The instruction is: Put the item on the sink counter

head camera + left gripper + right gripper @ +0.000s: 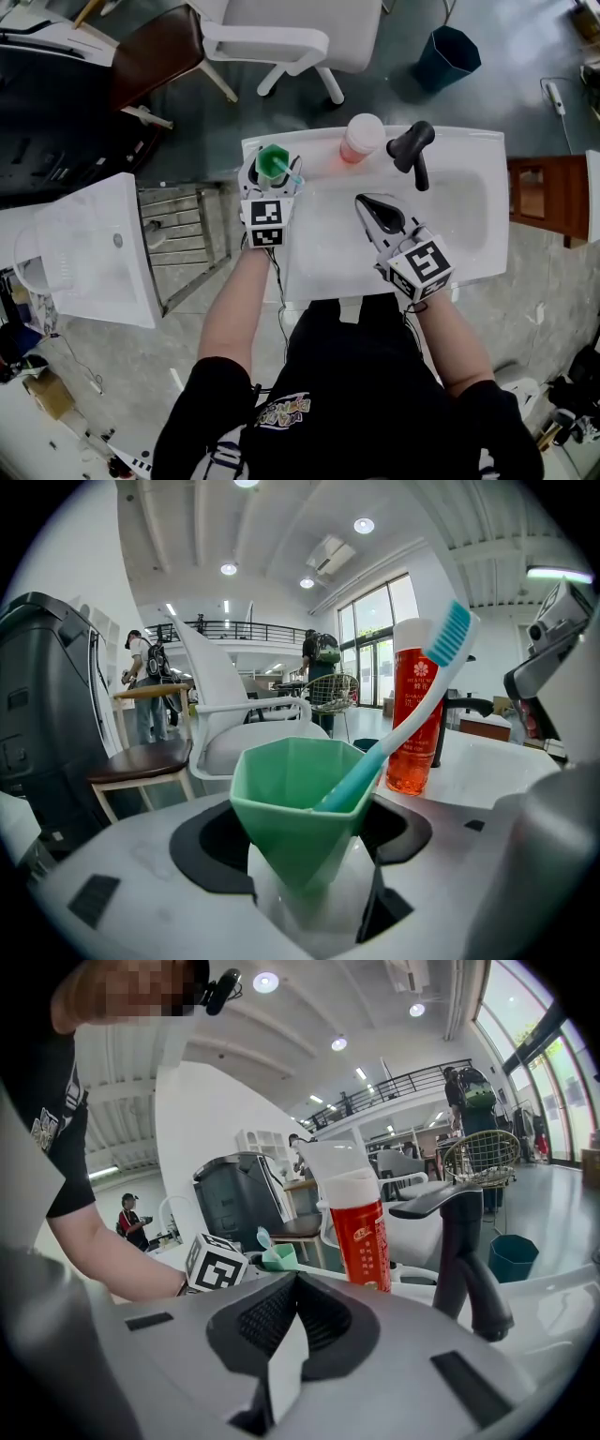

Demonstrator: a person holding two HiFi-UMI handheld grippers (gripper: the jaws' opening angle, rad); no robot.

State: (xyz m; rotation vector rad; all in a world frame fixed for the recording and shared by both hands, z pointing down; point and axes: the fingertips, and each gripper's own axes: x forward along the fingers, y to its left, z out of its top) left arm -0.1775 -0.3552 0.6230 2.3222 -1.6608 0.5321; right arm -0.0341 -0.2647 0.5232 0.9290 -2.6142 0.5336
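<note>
A green cup (273,161) with a teal toothbrush (294,174) in it is over the back left corner of the white sink (487,169). My left gripper (272,180) is shut on the cup's lower part. The left gripper view shows the cup (291,803) wedged between the jaws (305,892), the toothbrush (403,728) leaning right. Whether the cup rests on the counter I cannot tell. My right gripper (367,203) hovers over the basin, shut and holding nothing, its jaws (291,1335) pressed together.
An orange bottle with a white cap (361,139) and a black faucet (412,150) stand on the sink's back edge. A second white basin (94,244) and a metal rack (187,244) lie to the left. Beyond the sink are chairs (281,37) and a dark bin (448,54).
</note>
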